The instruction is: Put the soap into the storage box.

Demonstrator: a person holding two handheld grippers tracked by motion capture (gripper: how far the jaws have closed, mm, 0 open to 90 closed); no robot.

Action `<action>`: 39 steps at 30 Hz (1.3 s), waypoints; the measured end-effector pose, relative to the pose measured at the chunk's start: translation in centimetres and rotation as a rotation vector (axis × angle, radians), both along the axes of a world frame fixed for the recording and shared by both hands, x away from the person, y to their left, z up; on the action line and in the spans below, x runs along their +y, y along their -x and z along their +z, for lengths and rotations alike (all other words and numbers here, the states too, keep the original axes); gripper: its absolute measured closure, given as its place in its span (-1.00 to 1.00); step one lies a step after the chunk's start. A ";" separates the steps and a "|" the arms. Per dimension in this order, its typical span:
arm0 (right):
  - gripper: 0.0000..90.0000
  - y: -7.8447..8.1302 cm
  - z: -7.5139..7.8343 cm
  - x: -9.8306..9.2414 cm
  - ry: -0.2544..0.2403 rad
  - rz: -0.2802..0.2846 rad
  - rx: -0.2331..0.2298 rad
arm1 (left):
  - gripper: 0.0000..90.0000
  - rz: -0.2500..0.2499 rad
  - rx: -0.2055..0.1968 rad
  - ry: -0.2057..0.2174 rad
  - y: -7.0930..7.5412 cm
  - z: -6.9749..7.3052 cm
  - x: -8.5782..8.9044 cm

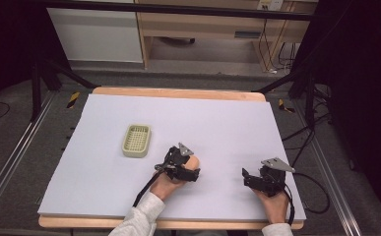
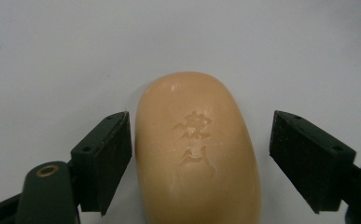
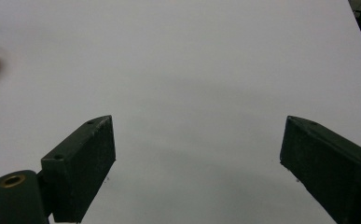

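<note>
1. The left tool (image 2: 201,154) has its jaws on both sides of the soap bar (image 2: 197,149). The left pad seems to be just at the soap's side, while a clear gap is visible at the right pad, so the soap is not gripped yet.
2. The soap lies flat on the worktop (image 1: 227,123), under the left tool (image 1: 179,162), with its embossed mark facing up.
3. The right tool (image 3: 197,154) stands wide with nothing between its jaws, resting apart at the right (image 1: 262,178).
4. The soap dish (image 1: 137,140), a pale slotted tray, lies near the soap, to the left and farther away, with nothing in it.
5. In my judgement the work is at the beginning: the grip must be finished, then the soap lifted and probably put in the dish.
</note>
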State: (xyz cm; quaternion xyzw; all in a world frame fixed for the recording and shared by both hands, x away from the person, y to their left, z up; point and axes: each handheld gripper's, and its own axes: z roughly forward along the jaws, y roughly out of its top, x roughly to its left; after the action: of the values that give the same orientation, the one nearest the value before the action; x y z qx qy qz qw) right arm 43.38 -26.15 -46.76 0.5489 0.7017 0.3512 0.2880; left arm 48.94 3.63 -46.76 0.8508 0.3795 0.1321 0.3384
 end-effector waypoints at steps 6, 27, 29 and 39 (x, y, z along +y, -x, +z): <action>-0.77 0.0 0.0 0.0 -0.001 -0.001 0.003 | -0.46 0.007 0.004 -0.003 -0.2 -0.3 -0.1; -0.77 0.0 0.0 0.0 0.001 0.000 0.002 | -0.35 0.020 -0.010 -0.044 -0.3 -0.8 -0.6; -0.77 0.0 0.0 0.0 -0.001 -0.001 0.002 | -0.34 0.025 -0.013 -0.053 -0.3 -0.7 -0.6; -0.77 0.0 0.0 0.0 -0.004 -0.001 0.004 | -0.31 0.034 -0.023 -0.058 -0.2 -0.7 -0.7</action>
State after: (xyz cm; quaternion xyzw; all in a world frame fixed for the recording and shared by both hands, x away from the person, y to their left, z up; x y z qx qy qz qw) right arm 43.40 -26.17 -46.74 0.5505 0.7012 0.3515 0.2859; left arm 49.11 2.91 -47.48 0.8522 0.3860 0.1586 0.3157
